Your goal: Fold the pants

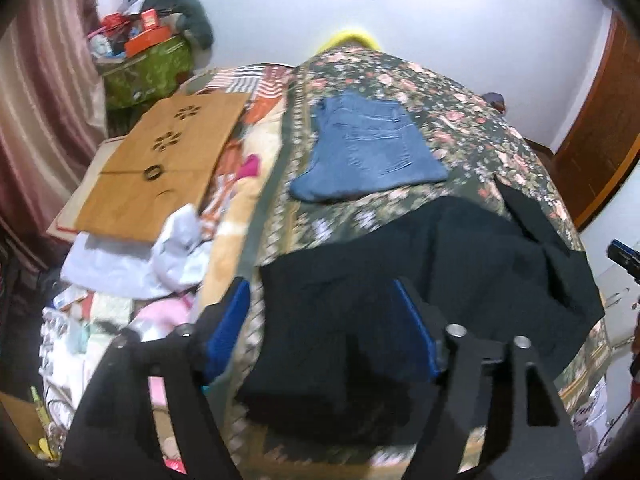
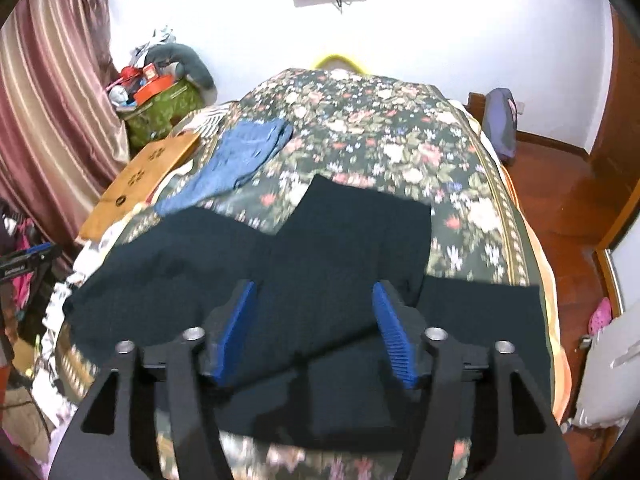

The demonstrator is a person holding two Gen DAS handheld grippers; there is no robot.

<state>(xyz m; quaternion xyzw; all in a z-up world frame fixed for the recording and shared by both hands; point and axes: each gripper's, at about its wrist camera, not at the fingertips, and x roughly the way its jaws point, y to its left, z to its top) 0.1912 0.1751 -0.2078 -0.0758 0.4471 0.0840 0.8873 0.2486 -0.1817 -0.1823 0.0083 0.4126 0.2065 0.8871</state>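
Observation:
Dark navy, almost black pants (image 1: 420,280) lie spread and partly folded on the floral bedspread (image 1: 400,80). They also show in the right wrist view (image 2: 320,248). My left gripper (image 1: 324,292) is open, hovering over the pants' near left edge, nothing between its blue pads (image 1: 228,320). My right gripper (image 2: 314,292) is open above the pants' near middle, its blue pads (image 2: 394,340) empty. The right gripper's tip shows at the far right edge of the left wrist view (image 1: 624,254).
Folded blue jeans (image 1: 368,148) lie farther back on the bed, also in the right wrist view (image 2: 240,156). A brown cardboard sheet (image 1: 160,168) and loose clothes (image 1: 140,264) sit on the left. A green bag (image 1: 148,68) stands by the curtain. Wooden floor (image 2: 560,208) is right of the bed.

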